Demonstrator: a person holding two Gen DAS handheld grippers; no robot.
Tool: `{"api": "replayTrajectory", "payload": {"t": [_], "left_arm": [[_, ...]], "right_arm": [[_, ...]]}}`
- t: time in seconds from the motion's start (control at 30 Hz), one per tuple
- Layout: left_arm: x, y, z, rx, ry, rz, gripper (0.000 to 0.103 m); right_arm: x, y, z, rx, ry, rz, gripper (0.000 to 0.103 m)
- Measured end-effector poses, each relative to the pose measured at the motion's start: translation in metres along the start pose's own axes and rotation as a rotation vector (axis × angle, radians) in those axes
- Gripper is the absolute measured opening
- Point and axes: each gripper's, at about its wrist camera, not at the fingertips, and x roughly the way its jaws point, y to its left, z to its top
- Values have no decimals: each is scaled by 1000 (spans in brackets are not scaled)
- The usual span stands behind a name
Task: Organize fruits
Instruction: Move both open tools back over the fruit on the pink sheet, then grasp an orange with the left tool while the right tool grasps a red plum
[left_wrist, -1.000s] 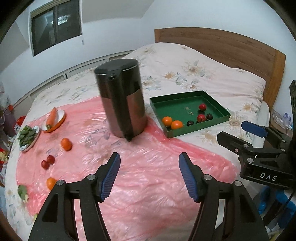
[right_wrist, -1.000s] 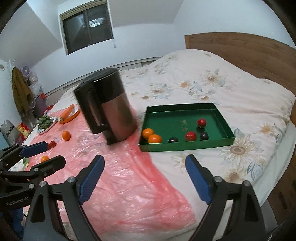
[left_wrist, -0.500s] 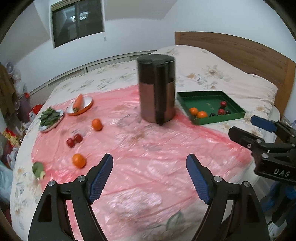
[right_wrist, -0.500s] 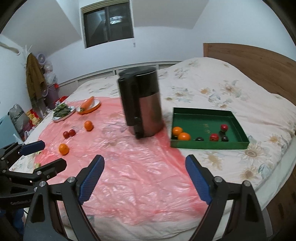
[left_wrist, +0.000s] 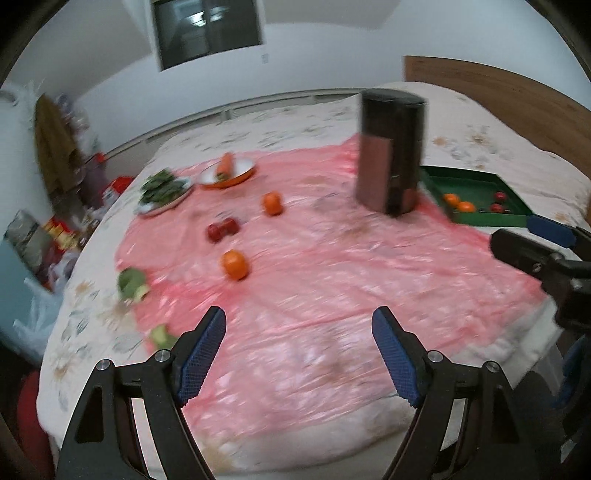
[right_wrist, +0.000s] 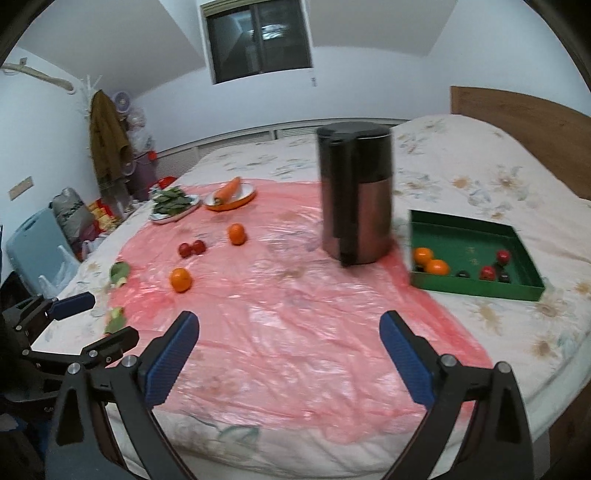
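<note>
Both grippers — left (left_wrist: 299, 345), right (right_wrist: 290, 349) — gape wide and empty above the pink plastic sheet (right_wrist: 295, 314); round oranges (right_wrist: 180, 279) lie loose.

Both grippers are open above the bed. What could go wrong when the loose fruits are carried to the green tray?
1. The tall kettle stands between the loose oranges and the green tray; on a soft bed, a passing gripper may tip it.
2. The oranges may roll on the slippery pink plastic sheet when touched.
3. The two small red fruits touch, so gripping one may push the other away.
</note>
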Motion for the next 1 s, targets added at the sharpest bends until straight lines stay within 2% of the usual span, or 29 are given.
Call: {"api": "replayTrajectory", "payload": {"t": [0.17,0.3,0.47,0.63,1.0], "left_arm": [[6,33,-15,-75,34,66,77],[17,49,-24,-101,61,92,77],[33,62,-28,-120,77,91,77],[49,75,-24,-127,81,84,77],[93,90,1,-164,105,15,76]], "right_arm": [[21,19,-2,-34,26,79,103],[36,25,-3,-50,41,110,103],[59,27,-2,-56,73,120,103],[90,40,7,-129,115,141,103],[176,89,51,-309,166,325,103]]}}
